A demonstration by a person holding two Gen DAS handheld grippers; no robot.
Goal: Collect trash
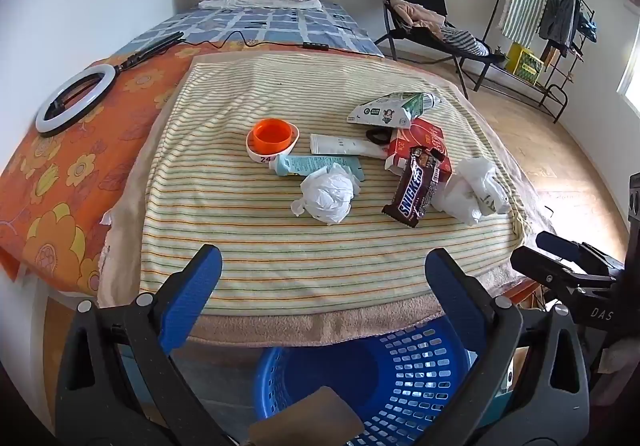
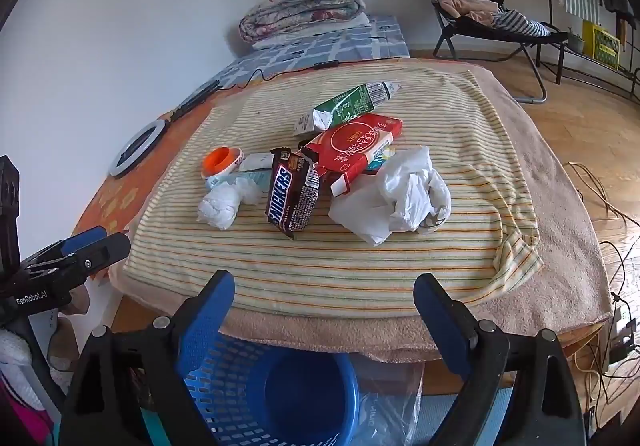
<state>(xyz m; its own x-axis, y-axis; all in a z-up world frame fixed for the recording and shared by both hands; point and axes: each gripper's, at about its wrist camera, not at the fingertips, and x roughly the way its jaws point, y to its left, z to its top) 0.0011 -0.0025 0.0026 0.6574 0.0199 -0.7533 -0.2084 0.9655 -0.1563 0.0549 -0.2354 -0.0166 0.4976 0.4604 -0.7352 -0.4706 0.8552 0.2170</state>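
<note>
Blue basket [image 1: 400,378] sat on the floor below the counter's near edge, nothing of the trash visibly in it yet. Left tool [image 1: 322,278] and right tool [image 2: 324,298] both hung over that near edge, jaws spread wide, nothing between them, tilted down toward the striped towel [image 1: 280,246].

Trash all lay mid-counter on the towel:
- crumpled white tissue [image 1: 328,196] nearest the left tool
- Snickers wrapper [image 2: 290,194] just beside it, leaning on the red box [image 2: 356,150]
- white plastic bag [image 2: 404,194] toward the right edge, nearest the right tool
- tubes, orange cap [image 1: 269,135] and green carton [image 2: 352,106] farther back

Likely best: take nearest items first, tissue for left, bag for right. Soft stuff probably needed a pinch at the bulk, without snagging the towel. Then back over the basket before letting go.
</note>
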